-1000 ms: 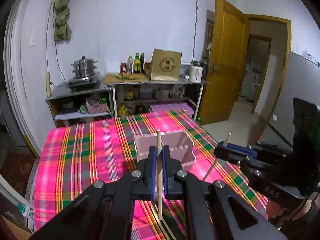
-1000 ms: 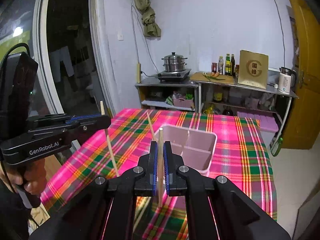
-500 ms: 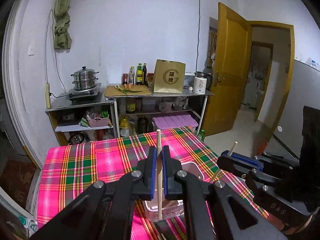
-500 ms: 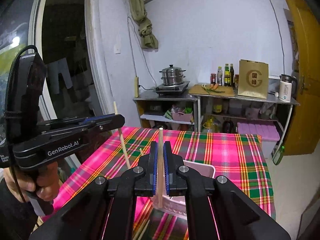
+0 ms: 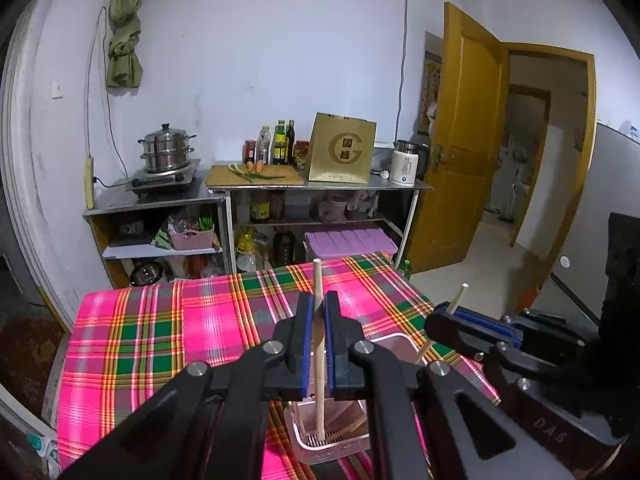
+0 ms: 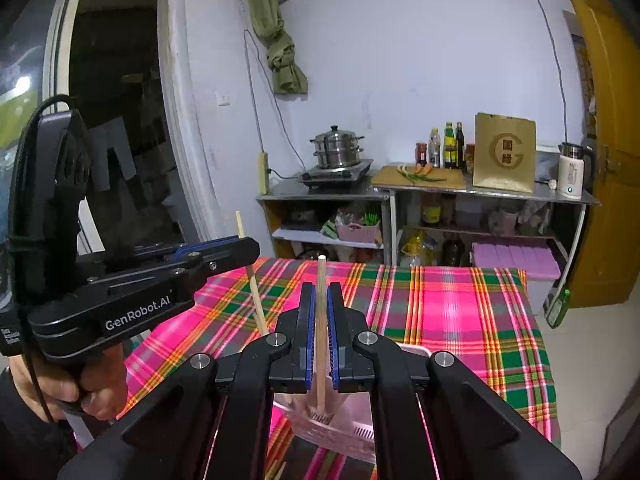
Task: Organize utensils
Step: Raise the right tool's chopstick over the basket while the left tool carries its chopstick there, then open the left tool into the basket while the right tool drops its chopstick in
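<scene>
My left gripper (image 5: 316, 304) is shut on a pale wooden chopstick (image 5: 319, 376) held nearly upright. Its lower tip reaches into the pink utensil holder (image 5: 356, 446) just beneath the fingers. My right gripper (image 6: 318, 294) is shut on a second chopstick (image 6: 321, 344), whose tip also dips into the pink holder (image 6: 352, 436). Each gripper shows in the other's view: the right one (image 5: 448, 320) at the right with its chopstick (image 5: 458, 298), the left one (image 6: 236, 250) at the left with its chopstick (image 6: 253, 284). A hand (image 6: 86, 392) grips the left handle.
The holder stands on a table under a pink plaid cloth (image 5: 160, 336). Beyond the far edge are metal shelves with a steamer pot (image 5: 166, 148), bottles (image 5: 280, 142), a gold bag (image 5: 342, 154) and a kettle (image 5: 404, 162). A yellow door (image 5: 460, 152) stands open at the right.
Both grippers have moved forward over the table with their chopsticks. The pink holder, earlier ahead of the fingers, now sits beneath them with the chopstick tips inside.
</scene>
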